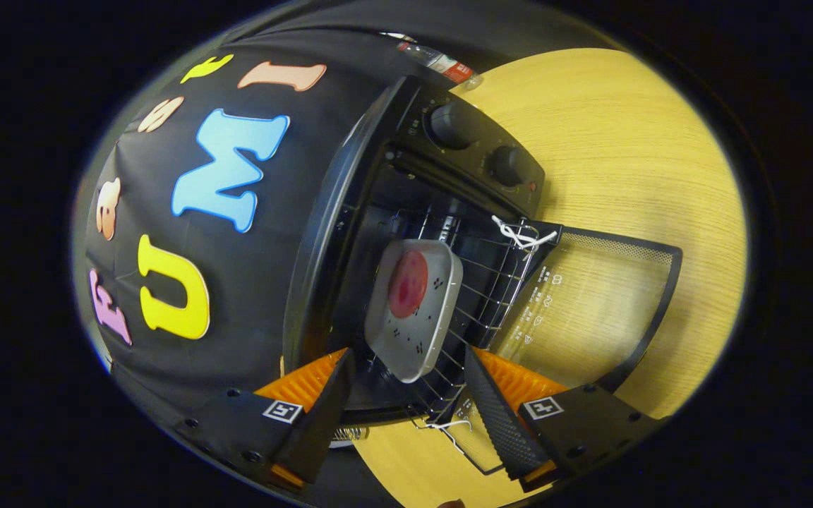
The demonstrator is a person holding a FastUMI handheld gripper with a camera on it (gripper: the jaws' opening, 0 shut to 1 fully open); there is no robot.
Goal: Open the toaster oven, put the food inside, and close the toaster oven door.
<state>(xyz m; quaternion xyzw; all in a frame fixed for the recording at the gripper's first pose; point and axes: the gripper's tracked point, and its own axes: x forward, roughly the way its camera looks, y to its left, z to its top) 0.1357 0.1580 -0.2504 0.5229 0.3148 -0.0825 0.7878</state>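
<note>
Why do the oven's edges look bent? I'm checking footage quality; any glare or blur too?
Gripper view: fisheye bows the toaster oven and table; the image is rolled sideways. Plate and open gripper look sharp; oven interior dim; door glass clear, glare-free.

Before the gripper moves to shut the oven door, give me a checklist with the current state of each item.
1. Oven door fully open: ok, it lies folded down over the wooden table.
2. Plate with the red food on the wire rack inside the oven: ok.
3. Gripper released: ok, fingers spread apart, nothing between them, plate just ahead.
4. Plate pushed far enough in to clear the closing door: cannot tell from this angle.
5. White string on the door's edge free to grab: ok, it lies loose at the door's corner.
6. Rack seated level: cannot tell.
</note>
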